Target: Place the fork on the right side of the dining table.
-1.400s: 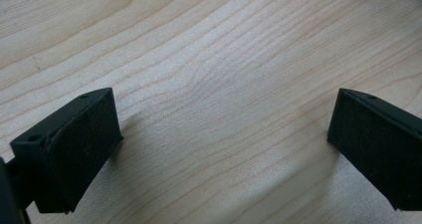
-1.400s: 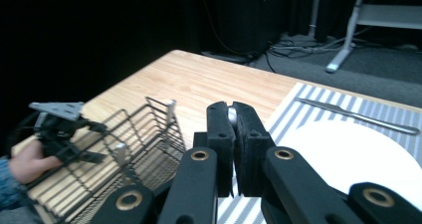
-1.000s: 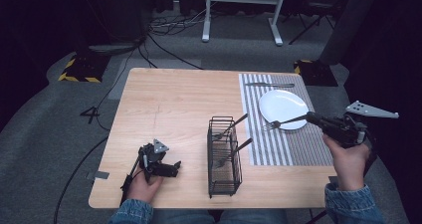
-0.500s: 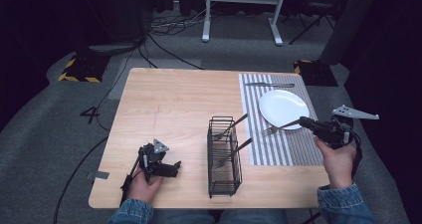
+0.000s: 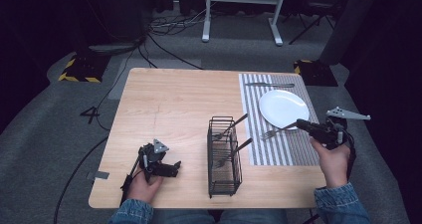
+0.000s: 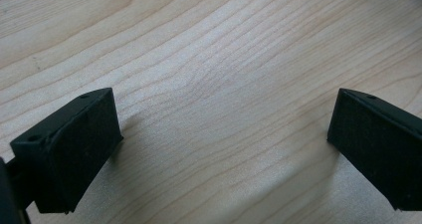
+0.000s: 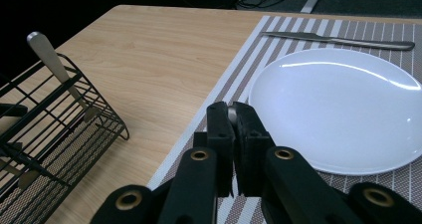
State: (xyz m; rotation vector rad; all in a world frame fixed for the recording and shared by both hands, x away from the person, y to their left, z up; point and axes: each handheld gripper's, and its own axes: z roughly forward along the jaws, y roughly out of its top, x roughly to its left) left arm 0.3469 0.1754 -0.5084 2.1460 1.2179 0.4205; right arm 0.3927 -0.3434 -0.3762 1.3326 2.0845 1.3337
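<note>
My right gripper (image 5: 301, 124) is shut on the handle end of a silver fork (image 5: 274, 131). The fork points left, with its tines low over the striped placemat (image 5: 298, 152) just left of the white plate (image 5: 283, 107). In the right gripper view the jaws (image 7: 233, 115) are pressed together on a sliver of metal, with the plate (image 7: 343, 109) to their right. My left gripper (image 5: 168, 168) rests on the wooden table (image 5: 169, 109) near the front left. Its jaws stand wide apart over bare wood (image 6: 219, 134) with nothing between them.
A black wire cutlery basket (image 5: 223, 157) stands mid-table and holds several utensils, with handles sticking up toward the mat. It appears at the left in the right gripper view (image 7: 59, 114). A knife (image 5: 271, 85) lies on the mat beyond the plate.
My right hand has come down and slightly nearer, lowering the fork from above the plate's edge to just over the placemat. The left gripper has stayed put.
</note>
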